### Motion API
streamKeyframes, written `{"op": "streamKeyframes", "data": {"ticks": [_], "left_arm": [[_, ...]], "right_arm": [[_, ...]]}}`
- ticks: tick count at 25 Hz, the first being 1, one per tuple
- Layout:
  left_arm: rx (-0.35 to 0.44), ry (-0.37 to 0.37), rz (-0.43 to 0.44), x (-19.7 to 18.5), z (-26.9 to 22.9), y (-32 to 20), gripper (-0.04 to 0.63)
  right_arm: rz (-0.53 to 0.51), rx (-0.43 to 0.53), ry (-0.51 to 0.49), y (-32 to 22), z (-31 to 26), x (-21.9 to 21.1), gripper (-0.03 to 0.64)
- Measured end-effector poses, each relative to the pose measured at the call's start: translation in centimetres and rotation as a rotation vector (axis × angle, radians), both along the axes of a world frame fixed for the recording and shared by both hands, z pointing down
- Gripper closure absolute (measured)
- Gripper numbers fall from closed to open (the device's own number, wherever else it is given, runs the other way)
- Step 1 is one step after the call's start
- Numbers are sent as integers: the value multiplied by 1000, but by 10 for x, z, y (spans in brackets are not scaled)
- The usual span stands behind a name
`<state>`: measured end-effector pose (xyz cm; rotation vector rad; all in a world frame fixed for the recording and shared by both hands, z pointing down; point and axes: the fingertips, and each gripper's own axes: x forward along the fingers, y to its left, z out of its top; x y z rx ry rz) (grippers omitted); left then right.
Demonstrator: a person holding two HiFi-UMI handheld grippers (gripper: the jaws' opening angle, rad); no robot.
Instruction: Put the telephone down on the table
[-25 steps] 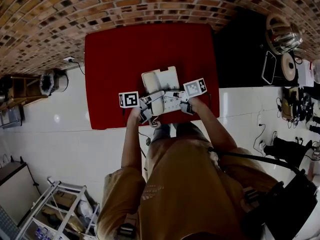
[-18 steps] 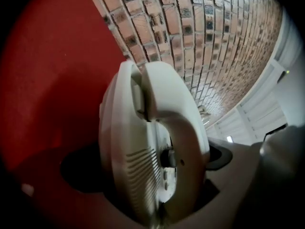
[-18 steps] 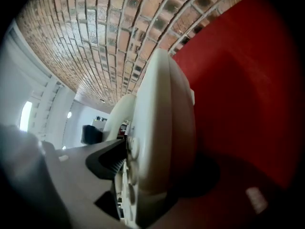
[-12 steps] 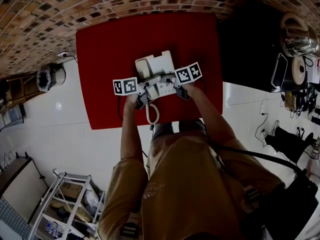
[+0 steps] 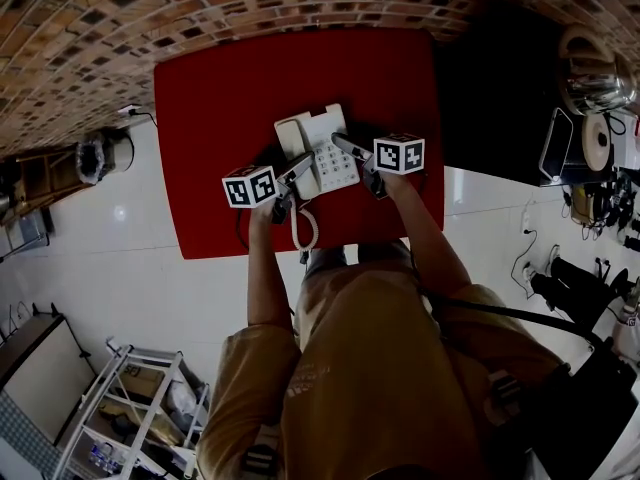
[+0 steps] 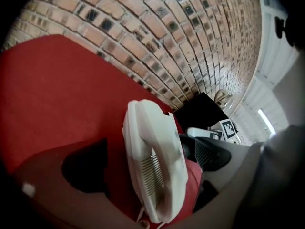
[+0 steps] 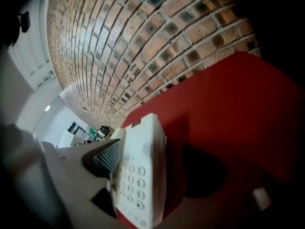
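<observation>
Red worktop (image 5: 220, 128) bears the telephone (image 5: 318, 153); left tongs (image 5: 292, 180) gape though just narrowing, right tongs (image 5: 352, 153) just opening wide, it sits between both; best pull straight back, sparing the cord (image 5: 303, 230).

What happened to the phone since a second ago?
The white telephone came down and now lies flat on the red table. The left gripper and right gripper, which held it by its sides, have just been opening their fingers and let go; the left's then closed back a little. The telephone sits loose between each pair. The table itself stayed as it was.
</observation>
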<state>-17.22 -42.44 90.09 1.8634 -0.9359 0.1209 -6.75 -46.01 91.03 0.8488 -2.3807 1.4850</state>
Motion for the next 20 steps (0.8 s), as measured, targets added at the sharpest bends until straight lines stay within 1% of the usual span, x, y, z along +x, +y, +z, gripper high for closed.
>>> {"op": "streamKeyframes", "data": {"ticks": [2, 5, 7, 9, 10, 12, 14, 15, 17, 20], "left_arm": [[38, -24, -44, -16, -14, -1, 39], [111, -41, -105, -34, -47, -3, 40], [152, -75, -163, -45, -75, -1, 41], [208, -131, -207, -51, -108, 3, 43], [245, -166, -218, -52, -127, 7, 43], [326, -252, -235, -51, -169, 15, 43], [428, -334, -257, -46, -222, 21, 43], [484, -361, -269, -42, -250, 22, 43], [589, -393, -287, -33, -302, 26, 43], [717, -424, -331, -26, -363, 39, 43]], "right_arm": [[29, 36, -25, -8, -19, 12, 209], [9, 139, -39, -11, -56, 17, 209], [-40, 248, -19, -7, -92, 15, 224], [-85, 375, 16, -2, -134, 13, 224], [-92, 444, 24, 0, -158, 13, 224], [-56, 584, 15, 3, -213, 17, 222], [43, 712, -16, 5, -272, 28, 209], [100, 764, -33, 7, -300, 35, 207], [173, 843, -39, 14, -344, 47, 206], [179, 926, -2, 29, -389, 57, 207]]}}
